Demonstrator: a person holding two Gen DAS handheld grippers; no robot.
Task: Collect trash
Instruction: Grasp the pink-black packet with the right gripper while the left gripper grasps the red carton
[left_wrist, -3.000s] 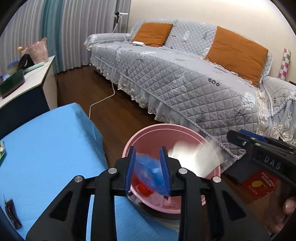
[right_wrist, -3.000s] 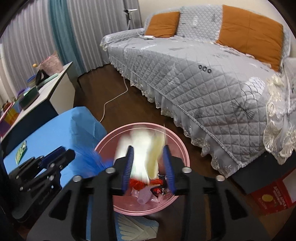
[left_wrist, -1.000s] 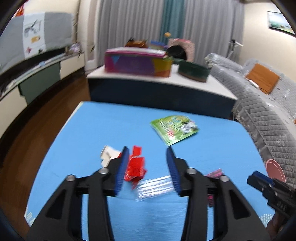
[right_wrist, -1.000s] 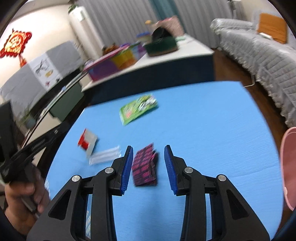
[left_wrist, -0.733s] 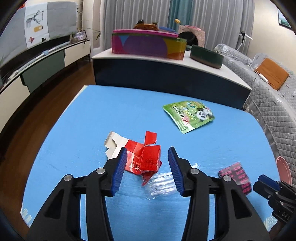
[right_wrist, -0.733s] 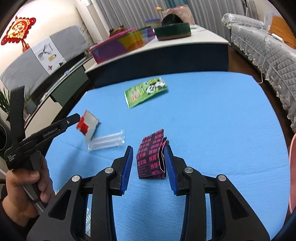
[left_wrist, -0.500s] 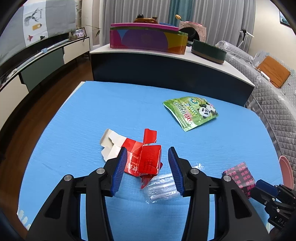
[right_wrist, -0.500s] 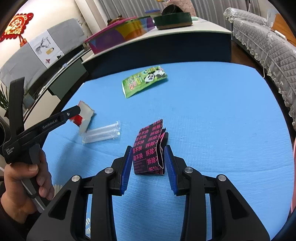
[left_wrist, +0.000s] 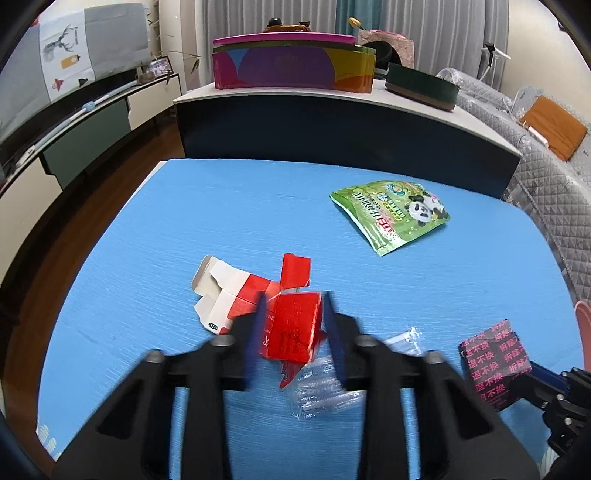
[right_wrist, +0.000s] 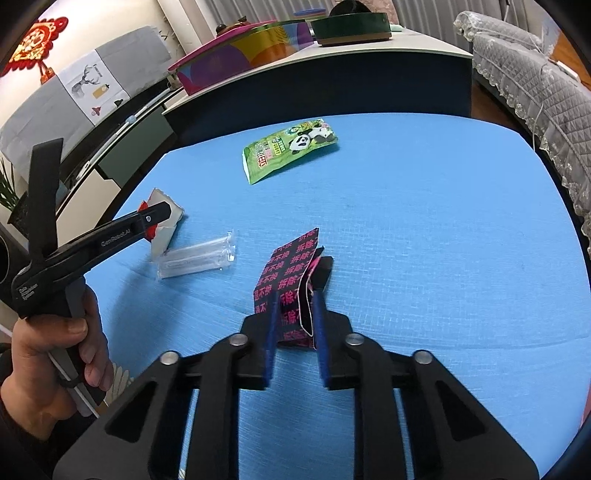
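Observation:
On the blue table lie a torn red and white carton, a clear plastic wrapper, a black and pink printed wrapper and a green panda bag. My left gripper stands with its jaws on either side of the carton's red end, closing on it. My right gripper has its jaws around the near edge of the black and pink wrapper, narrowly apart. The left gripper also shows in the right wrist view over the carton.
A low dark cabinet behind the table carries a colourful box and a green round tin. A grey quilted sofa is at right. The pink bin's rim peeks at the table's right edge.
Both grippers swung from the pink bin back to the table. In the last half second both lowered and their jaws narrowed, the left around the red carton, the right around the black and pink wrapper.

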